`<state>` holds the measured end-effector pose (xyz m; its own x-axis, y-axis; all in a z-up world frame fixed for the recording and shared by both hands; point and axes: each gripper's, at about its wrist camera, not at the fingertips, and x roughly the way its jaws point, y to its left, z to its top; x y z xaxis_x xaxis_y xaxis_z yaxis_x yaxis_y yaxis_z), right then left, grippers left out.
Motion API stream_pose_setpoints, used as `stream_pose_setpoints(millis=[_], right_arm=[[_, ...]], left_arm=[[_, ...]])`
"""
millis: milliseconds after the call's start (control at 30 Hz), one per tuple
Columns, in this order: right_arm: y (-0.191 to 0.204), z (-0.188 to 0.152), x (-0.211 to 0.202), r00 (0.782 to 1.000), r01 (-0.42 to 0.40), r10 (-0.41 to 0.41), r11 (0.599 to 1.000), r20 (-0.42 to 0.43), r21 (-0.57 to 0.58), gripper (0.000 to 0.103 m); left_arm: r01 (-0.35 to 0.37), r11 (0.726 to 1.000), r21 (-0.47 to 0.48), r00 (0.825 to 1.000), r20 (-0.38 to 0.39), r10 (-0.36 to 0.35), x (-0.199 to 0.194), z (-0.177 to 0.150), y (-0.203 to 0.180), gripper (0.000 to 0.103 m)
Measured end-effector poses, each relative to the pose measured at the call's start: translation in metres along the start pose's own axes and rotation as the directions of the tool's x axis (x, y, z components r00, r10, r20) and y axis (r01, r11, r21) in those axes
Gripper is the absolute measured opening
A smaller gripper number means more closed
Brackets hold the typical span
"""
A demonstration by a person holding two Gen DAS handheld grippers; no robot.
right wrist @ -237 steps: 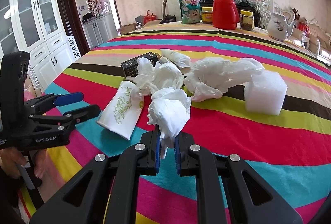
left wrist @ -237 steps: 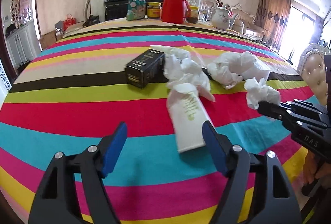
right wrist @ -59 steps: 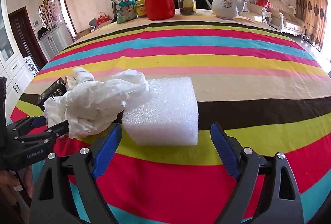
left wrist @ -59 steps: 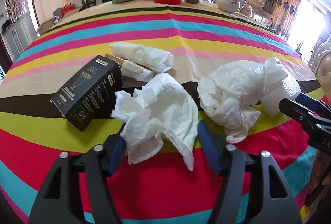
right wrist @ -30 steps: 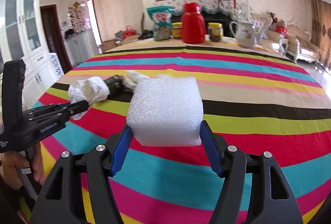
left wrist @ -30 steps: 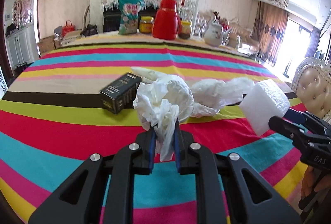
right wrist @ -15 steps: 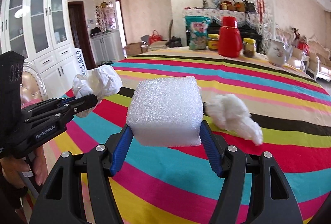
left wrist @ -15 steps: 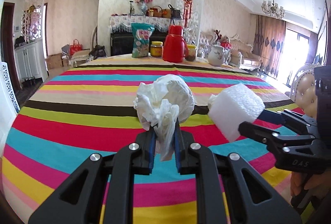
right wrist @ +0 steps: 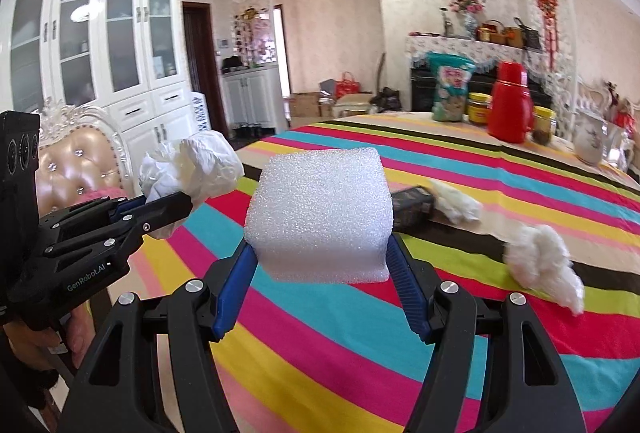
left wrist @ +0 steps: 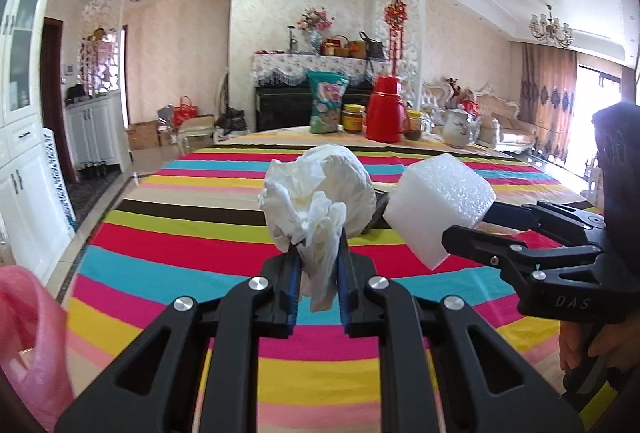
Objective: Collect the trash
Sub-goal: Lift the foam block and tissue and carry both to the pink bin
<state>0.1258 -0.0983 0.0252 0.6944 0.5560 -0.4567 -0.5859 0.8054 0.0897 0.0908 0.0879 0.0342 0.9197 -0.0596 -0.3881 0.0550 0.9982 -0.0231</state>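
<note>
White foam, a block (right wrist: 320, 213) of it with a pebbled surface, sits between the blue pads of the right gripper (right wrist: 320, 257); the pads press its two lower side faces and most of the block stands out beyond the fingertips, lifted clear of the striped tablecloth (right wrist: 500, 177). The jaws stand fairly wide, held apart by the block itself. The left gripper (left wrist: 318, 253) has its jaws pressed nearly together, pinching the lower tail of a crumpled white tissue wad (left wrist: 320, 197); the wad balloons above the fingertips and a loose strip hangs down between the pads. Seen from the left wrist, the foam block (left wrist: 440, 205) floats just to the right of the wad, close but not touching, both held above the near half of the table. From the right wrist, the left gripper (right wrist: 168, 207) and its tissue wad (right wrist: 192, 169) hang off the table's left edge, in front of a padded chair (right wrist: 76, 161). On the cloth, a small black box (right wrist: 412, 205) lies near the middle, a crumpled tissue (right wrist: 456, 205) touching its right end, and another white wad (right wrist: 544, 257), blurred, lies nearer the right edge. At the far edge stand a snack bag (right wrist: 450, 85), a red thermos (right wrist: 510, 101), jars and a teapot (right wrist: 590, 141). Something pink (left wrist: 28, 345) fills the lower left corner of the left wrist view; what it is cannot be told.
</note>
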Motion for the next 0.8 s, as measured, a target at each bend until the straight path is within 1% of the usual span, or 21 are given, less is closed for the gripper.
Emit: stream_pose_setpoints(millis=[200,400,567,633,800], right_arm=[[0.04,0.01,0.021,0.997,-0.077,0.077,0.996,-0.001,-0.036,0.063],[0.09,0.019,0.047,0.984,-0.176,0.175,0.981,-0.017,-0.084,0.063],[0.14,0.028,0.07,0.963,-0.268,0.266,0.955,-0.035,-0.124,0.063],[0.162,0.031,0.079,0.951,-0.31,0.307,0.94,-0.042,-0.14,0.063],[0.212,0.036,0.1,0.923,-0.386,0.379,0.905,-0.071,-0.177,0.063]], left_arm=[[-0.075,0.997,-0.026,0.997,0.012,0.075,-0.033,-0.012,0.045,0.015],[-0.161,0.985,-0.062,0.987,0.013,0.162,-0.065,-0.027,0.094,0.015],[-0.246,0.965,-0.096,0.969,-0.004,0.247,-0.091,-0.043,0.136,0.015],[-0.273,0.956,-0.108,0.962,-0.012,0.273,-0.09,-0.042,0.148,0.015],[-0.354,0.924,-0.143,0.935,-0.035,0.353,-0.115,-0.055,0.191,0.015]])
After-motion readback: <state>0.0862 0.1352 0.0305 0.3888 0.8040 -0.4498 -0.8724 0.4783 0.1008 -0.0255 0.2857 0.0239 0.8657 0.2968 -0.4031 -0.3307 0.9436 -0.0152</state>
